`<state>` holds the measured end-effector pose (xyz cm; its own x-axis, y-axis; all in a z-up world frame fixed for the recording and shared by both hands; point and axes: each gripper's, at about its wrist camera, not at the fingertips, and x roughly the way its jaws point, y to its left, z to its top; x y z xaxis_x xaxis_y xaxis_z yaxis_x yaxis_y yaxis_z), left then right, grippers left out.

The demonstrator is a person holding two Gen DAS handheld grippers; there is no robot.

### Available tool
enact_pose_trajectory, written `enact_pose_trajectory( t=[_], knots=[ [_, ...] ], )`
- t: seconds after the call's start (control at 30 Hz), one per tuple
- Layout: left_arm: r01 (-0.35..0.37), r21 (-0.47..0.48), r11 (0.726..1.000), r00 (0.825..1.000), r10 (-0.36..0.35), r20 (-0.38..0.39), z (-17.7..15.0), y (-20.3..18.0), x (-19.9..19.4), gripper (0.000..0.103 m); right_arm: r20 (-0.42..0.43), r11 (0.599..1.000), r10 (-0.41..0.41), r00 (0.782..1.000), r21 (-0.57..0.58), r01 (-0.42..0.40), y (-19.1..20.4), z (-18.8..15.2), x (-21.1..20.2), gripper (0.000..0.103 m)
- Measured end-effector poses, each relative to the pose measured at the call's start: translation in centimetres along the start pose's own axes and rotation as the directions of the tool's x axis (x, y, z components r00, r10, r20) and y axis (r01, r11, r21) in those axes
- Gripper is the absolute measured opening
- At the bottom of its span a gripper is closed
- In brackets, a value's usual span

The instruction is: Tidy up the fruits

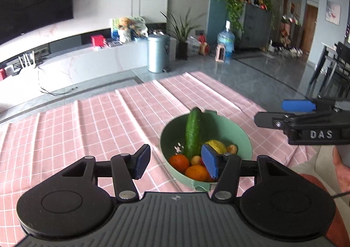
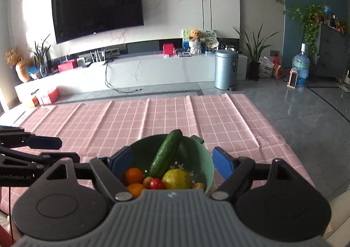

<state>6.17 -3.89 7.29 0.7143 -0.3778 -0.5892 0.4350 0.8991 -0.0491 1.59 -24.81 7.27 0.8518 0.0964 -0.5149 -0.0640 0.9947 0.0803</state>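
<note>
You held both claws apart and empty above the near edge of the bench (image 2: pixel 153 115), which made sense, since nothing was left lying on the pink checked cloth. Your left claw (image 1: pixel 176 162) had its jaws spread with only cloth and the bowl's rim showing between them; your right claw (image 2: pixel 172 163) stood wider still, framing the green bowl (image 2: pixel 205 159) without touching it.

The bowl sat close to you, near the bench's right side. The cucumber (image 2: pixel 166 152) leaned against the far rim because it was too long to lie flat. The round pieces had settled at the bottom: the lemon (image 2: pixel 177 179), two oranges (image 2: pixel 133 175), a small tomato (image 2: pixel 156 184) and a few pale little fruits. By my reading, the gathering was finished and you were clear of the bowl.
</note>
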Motion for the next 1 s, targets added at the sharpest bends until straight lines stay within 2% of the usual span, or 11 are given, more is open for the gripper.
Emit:
enact_pose_trajectory(
  t=[0.1, 0.23, 0.33, 0.47, 0.67, 0.8, 1.0],
  knots=[
    [-0.025, -0.033, 0.999, 0.998, 0.027, 0.058, -0.1, 0.7, -1.2, 0.064, 0.051, 1.000, 0.001, 0.999, 0.028, -0.002, 0.8, -0.4, -1.7, 0.081],
    [-0.081, -0.030, 0.996, 0.990, 0.084, 0.115, -0.9, 1.1, -1.7, 0.074, 0.108, 0.998, -0.003, 0.994, 0.065, -0.004, 1.7, -1.4, -3.5, 0.085],
    [-0.100, -0.014, 0.995, 0.988, 0.101, 0.119, -1.9, 1.1, -1.7, 0.075, 0.146, 0.995, -0.027, 0.989, 0.098, 0.013, 2.2, -2.8, -4.4, 0.086],
    [-0.138, 0.010, 0.990, 0.981, 0.136, 0.136, -3.5, 0.6, -1.8, 0.087, 0.164, 0.993, -0.071, 0.984, 0.109, 0.054, 3.4, -4.8, -4.7, 0.094],
    [-0.192, 0.074, 0.979, 0.979, 0.186, 0.081, -4.9, 0.0, -0.9, 0.089, 0.139, 0.995, -0.073, 0.988, 0.082, 0.062, 4.9, -6.9, -3.8, 0.096],
    [-0.209, 0.041, 0.977, 0.977, 0.207, 0.054, -6.0, 0.6, -0.4, 0.089, 0.111, 0.996, -0.088, 0.990, 0.039, 0.085, 5.5, -7.8, -2.8, 0.097],
    [-0.225, 0.012, 0.974, 0.974, 0.225, 0.011, -7.3, 1.5, 0.2, 0.090, 0.080, 0.997, -0.070, 0.994, 0.025, 0.068, 5.8, -9.4, -1.5, 0.097]
  ],
)
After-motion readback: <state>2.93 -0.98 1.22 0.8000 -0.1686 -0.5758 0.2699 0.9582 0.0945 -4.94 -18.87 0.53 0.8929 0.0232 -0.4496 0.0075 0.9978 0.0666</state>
